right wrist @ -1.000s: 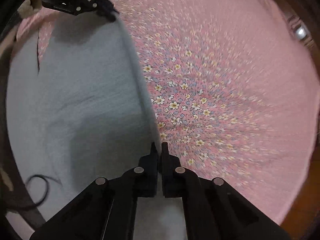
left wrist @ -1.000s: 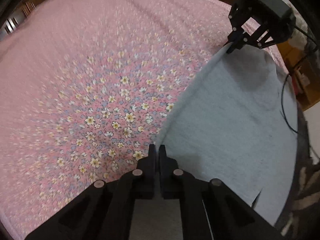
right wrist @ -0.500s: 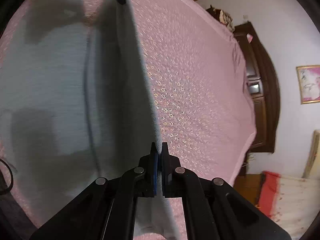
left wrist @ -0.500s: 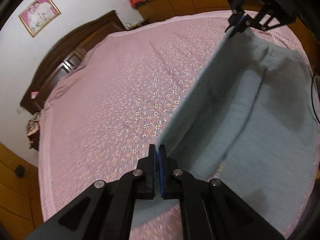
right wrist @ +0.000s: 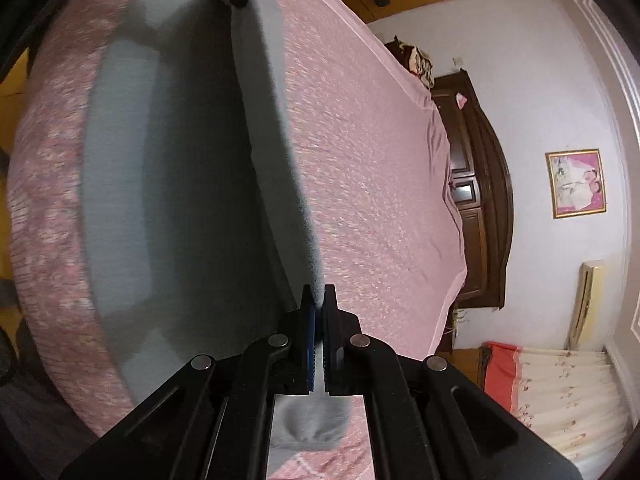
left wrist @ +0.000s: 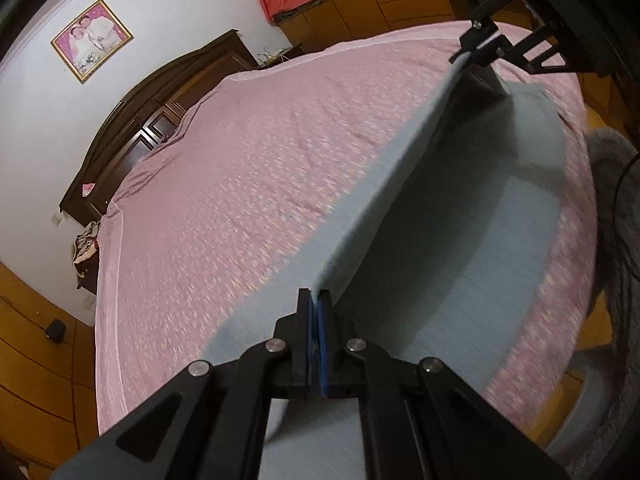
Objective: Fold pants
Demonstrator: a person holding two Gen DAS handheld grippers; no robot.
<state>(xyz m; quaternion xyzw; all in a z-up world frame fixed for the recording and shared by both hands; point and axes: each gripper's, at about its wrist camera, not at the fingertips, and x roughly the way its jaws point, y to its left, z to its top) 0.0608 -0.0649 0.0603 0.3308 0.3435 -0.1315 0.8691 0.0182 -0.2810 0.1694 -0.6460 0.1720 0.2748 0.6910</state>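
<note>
1. Left tool [left wrist: 315, 300]: jaws closed on one end of the grey pants' [left wrist: 460, 264] raised edge.
2. Right tool [right wrist: 319, 296]: jaws closed on the other end of that edge (cloth bunches behind the pads).
3. Grey pants: edge taut between both tools, lifted; the rest lies on the bed [left wrist: 260, 168].
4. Bed: pink floral sheet, dark wooden headboard [left wrist: 132, 120].
5. Wall: framed picture [left wrist: 91, 40].

Grey on pink

Plain grey pants [left wrist: 448, 264] beside the black left gripper [left wrist: 314, 300]; pink bedsheet [left wrist: 248, 168] with pale floral print beyond.
</note>
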